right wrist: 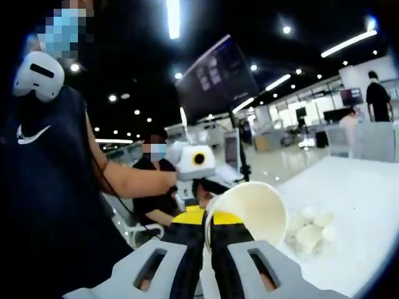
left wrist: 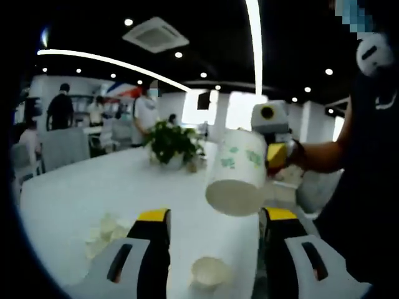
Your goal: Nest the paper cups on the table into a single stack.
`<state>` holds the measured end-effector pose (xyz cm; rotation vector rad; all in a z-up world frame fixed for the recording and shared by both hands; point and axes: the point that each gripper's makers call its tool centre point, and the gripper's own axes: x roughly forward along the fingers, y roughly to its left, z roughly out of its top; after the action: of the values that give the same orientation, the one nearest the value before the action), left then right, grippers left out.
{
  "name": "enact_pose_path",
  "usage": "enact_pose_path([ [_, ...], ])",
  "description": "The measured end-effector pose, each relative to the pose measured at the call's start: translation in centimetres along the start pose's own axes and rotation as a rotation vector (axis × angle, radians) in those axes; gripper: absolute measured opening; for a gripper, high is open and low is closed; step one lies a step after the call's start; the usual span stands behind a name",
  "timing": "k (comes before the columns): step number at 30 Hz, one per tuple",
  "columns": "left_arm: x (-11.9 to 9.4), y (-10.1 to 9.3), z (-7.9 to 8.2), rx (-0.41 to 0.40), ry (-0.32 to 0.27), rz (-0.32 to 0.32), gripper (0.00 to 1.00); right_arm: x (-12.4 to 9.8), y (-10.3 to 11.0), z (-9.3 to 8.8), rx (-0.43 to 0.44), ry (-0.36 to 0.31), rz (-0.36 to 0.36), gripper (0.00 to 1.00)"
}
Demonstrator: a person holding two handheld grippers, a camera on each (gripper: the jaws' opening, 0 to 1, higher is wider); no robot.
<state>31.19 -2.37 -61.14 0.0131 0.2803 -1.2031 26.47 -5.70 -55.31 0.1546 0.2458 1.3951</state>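
Pinching the printed paper cup [left wrist: 235, 177] by its rim in my right tool [right wrist: 208, 232], I hold it above the white worktop [left wrist: 93, 187]. My left tool [left wrist: 215, 221] hangs released over an upright cup [left wrist: 211, 271] near the worktop's front edge. Thin, light walls crush easily.

The white cluster [right wrist: 310, 232] on the tabletop [right wrist: 365, 199], right of the right hand-held gripper [right wrist: 209, 249], is too blurred to tell single cups.

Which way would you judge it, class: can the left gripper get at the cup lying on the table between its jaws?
Probably yes: the left gripper is open, and the cup on the table lies between its jaws with nothing across the path. The cup held by the right gripper hangs above it.
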Motion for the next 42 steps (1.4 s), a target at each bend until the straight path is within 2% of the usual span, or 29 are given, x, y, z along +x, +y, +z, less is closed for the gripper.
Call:
enact_pose_path([
  [1, -0.2, 0.6, -0.2, -0.005, -0.002, 0.031, 0.64, 0.0, -0.1, 0.0, -0.002, 0.006, -0.006, 0.00],
  [4, -0.9, 2.5, -1.1, 0.048, 0.002, 0.125, 0.78, 0.0, -1.0, -0.5, -0.044, 0.059, -0.050, 0.00],
  [6, -1.6, 3.8, -2.1, 0.066, 0.044, 0.185, 0.81, 0.2, -1.3, -1.0, -0.041, 0.099, -0.058, 0.00],
  [8, -2.6, 5.3, -2.9, 0.041, 0.066, 0.249, 0.82, 0.5, -2.1, -1.1, -0.057, 0.143, -0.096, 0.00],
  [10, -3.1, 5.7, -3.0, 0.052, 0.063, 0.260, 0.85, 1.0, -2.2, -1.0, -0.064, 0.183, -0.102, 0.00],
  [14, -4.6, 7.2, -4.3, 0.089, 0.110, 0.325, 0.93, 1.7, -2.3, -1.0, -0.118, 0.294, -0.118, 0.00],
  [19, -5.8, 9.1, -5.5, 0.046, 0.102, 0.410, 0.98, 1.9, -3.1, -1.8, -0.185, 0.494, -0.167, 0.00],
  [23, -6.3, 9.8, -6.6, 0.039, 0.122, 0.439, 0.98, 2.3, -3.6, -2.6, -0.252, 0.646, -0.150, 0.00],
  [25, -6.6, 9.9, -7.4, 0.025, 0.147, 0.444, 0.98, 2.1, -3.9, -3.2, -0.282, 0.745, -0.147, 0.00],
  [26, -6.6, 9.9, -7.5, 0.026, 0.149, 0.446, 0.98, 2.2, -4.0, -3.3, -0.293, 0.760, -0.146, 0.00],
  [31, -7.2, 9.9, -8.1, 0.014, 0.137, 0.461, 0.98, 2.3, -3.6, -4.8, -0.322, 0.954, -0.103, 0.00],
  [36, -7.5, 10.1, -8.4, 0.016, 0.143, 0.467, 0.98, 2.6, -3.3, -5.8, -0.341, 1.059, -0.089, 0.00],
  [42, -7.7, 10.0, -8.1, 0.004, 0.133, 0.462, 0.98, 2.6, -3.6, -5.6, -0.374, 1.117, -0.091, 0.00],
])
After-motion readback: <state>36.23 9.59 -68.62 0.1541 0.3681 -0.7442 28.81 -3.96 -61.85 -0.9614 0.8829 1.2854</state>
